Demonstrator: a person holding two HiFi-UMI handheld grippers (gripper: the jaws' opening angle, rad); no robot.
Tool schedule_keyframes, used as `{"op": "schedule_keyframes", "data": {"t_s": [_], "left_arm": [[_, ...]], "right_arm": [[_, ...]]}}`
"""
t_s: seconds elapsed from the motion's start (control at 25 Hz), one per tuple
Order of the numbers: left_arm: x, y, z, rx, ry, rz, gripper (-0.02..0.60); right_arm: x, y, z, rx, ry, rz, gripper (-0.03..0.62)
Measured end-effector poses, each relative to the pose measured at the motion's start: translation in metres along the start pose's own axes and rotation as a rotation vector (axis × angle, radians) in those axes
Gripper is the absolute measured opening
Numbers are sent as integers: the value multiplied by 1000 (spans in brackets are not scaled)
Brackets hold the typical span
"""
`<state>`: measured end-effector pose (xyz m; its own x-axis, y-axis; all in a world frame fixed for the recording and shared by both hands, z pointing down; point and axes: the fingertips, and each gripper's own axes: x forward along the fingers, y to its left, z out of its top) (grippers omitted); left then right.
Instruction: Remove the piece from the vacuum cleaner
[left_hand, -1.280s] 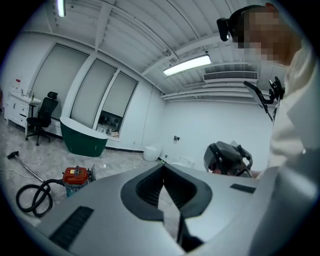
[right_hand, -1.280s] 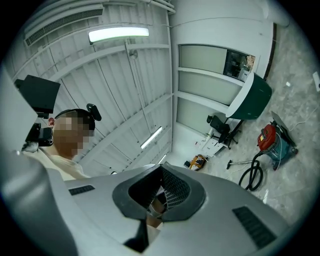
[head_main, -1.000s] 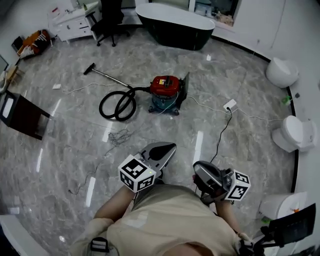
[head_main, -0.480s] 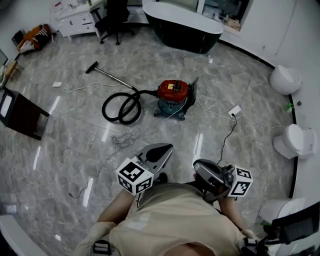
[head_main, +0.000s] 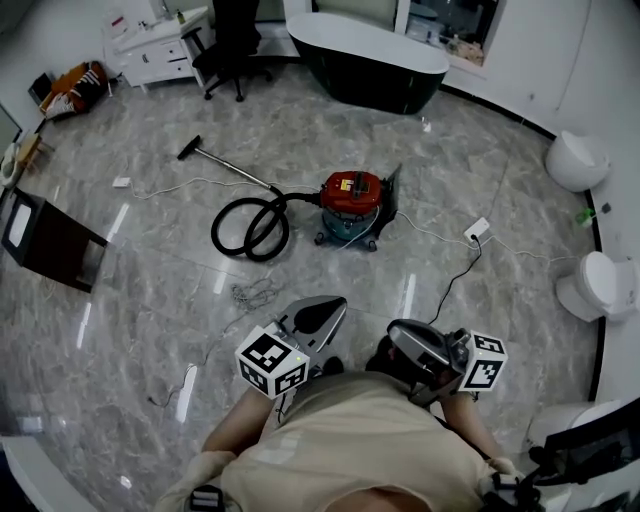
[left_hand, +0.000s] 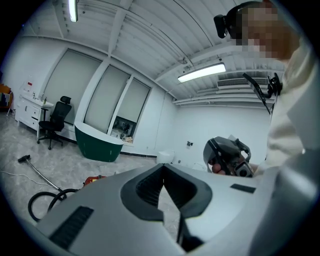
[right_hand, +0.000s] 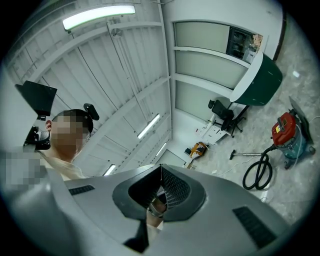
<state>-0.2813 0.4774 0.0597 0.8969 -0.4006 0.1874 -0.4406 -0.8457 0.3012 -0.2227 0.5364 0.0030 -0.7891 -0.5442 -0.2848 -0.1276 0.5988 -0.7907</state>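
The red and teal vacuum cleaner (head_main: 352, 205) stands on the marble floor in the head view, well ahead of me. Its black hose (head_main: 250, 226) lies coiled to its left, and the wand with the floor nozzle (head_main: 192, 148) runs off to the back left. My left gripper (head_main: 335, 305) and right gripper (head_main: 408, 345) are held close to my body, far from the vacuum. Both are shut, with nothing between the jaws. The vacuum also shows in the left gripper view (left_hand: 93, 179) and in the right gripper view (right_hand: 285, 128).
A dark green bathtub (head_main: 372, 58) stands at the back, with an office chair (head_main: 226, 40) and a white cabinet (head_main: 160, 45) to its left. A power strip (head_main: 477, 230) and its cable lie right of the vacuum. Toilets (head_main: 578, 160) line the right wall; a dark box (head_main: 52, 240) sits at the left.
The vacuum cleaner and floor have slid lower in the head view as I walked toward them. Both grippers stay shut and close to my body.
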Motion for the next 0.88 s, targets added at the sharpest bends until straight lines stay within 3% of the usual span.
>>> {"op": "schedule_keyframes", "data": {"t_s": [0.24,0.56,0.72,0.88], "left_arm": [[42,-3,5,10,33,17,4],[155,-21,35,57,63,2,4],[201,-40,38,69,74,-5,3],[225,-42,30,98,119,44,3]], "right_arm": [[-17,-20,37,25,-11,38,2],[-90,-57,130,9,-88,17,2],[-123,-77,156,26,-84,17,2],[-138,-89,173,41,-69,54,2]]}}
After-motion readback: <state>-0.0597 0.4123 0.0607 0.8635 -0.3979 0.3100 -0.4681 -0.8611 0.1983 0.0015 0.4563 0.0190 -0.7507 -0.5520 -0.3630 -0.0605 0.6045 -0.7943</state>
